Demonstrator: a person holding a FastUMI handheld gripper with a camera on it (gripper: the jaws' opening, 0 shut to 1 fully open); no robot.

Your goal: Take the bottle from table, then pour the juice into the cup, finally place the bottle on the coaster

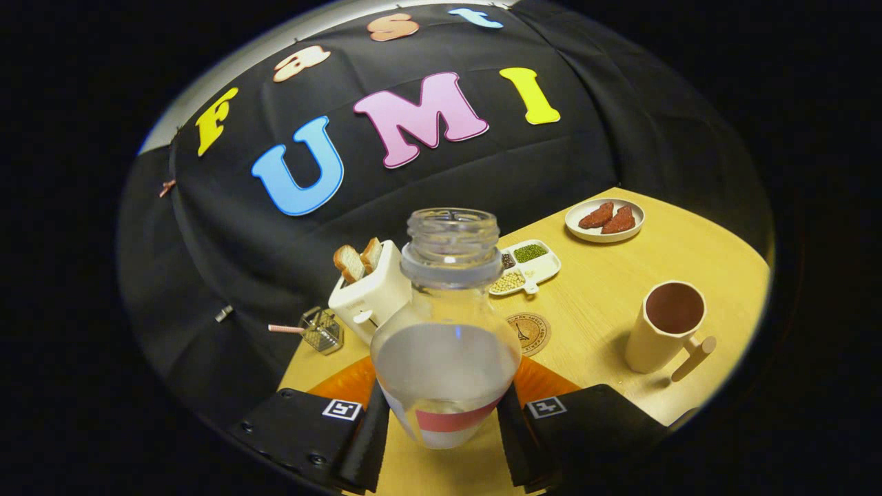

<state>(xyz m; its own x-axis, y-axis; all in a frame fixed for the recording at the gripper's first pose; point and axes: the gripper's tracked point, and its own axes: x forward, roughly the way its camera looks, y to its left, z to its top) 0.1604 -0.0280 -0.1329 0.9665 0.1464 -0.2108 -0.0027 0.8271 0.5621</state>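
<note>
1. The gripper is holding a clear glass bottle between its two fingers, which are pressing on the bottle's lower sides; the bottle is uncapped and is carrying pale juice to roughly half its height.
2. The whole scene is leaning, so the bottle is probably being tilted; with the mouth open, any quick swing is risking a spill before the cup.
3. The cream cup, empty and with a handle, is standing on the wooden table to the right, well apart from the bottle.
4. The round coaster is lying just beyond the bottle, bare.
5. A toaster with bread, a small wire basket, a divided tray of beans and a plate of food are sitting beyond; none is blocking the way to the cup.
</note>
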